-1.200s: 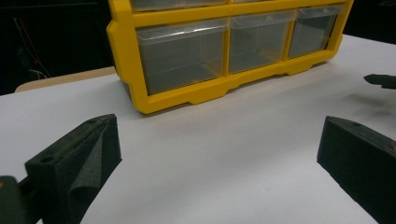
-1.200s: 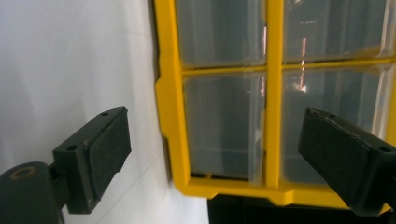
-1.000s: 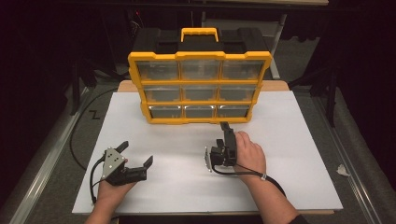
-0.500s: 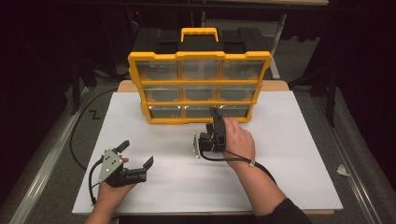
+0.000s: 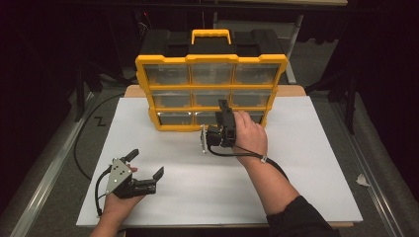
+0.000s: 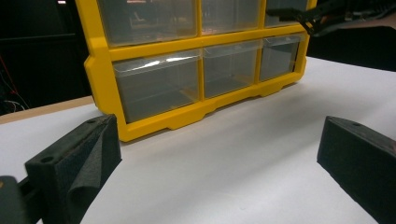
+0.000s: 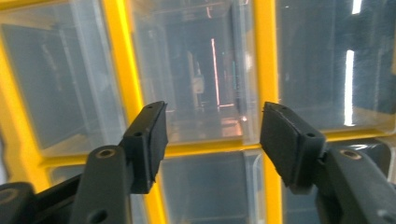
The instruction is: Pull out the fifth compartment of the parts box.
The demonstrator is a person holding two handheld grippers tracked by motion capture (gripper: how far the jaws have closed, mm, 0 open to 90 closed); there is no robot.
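The organizer (image 5: 211,81) stands at the desk's (image 5: 306,163) far edge. Before its middle drawer (image 7: 196,84), the right tongs (image 7: 212,140) have just been closing, half spread, nothing between. Next: pinch its front and pull. Near the organizer's left corner, the left tongs (image 5: 146,165) rest spread, empty.

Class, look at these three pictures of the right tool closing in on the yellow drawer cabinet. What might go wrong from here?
1. The right tool, jaws half closed with nothing between them, faces a clear drawer beside a yellow divider; it may pinch the frame instead.
2. The cabinet stands upright and unheld; a pull might slide or tip it.
3. The left tool rests open on the white sheet, too far away to steady it.
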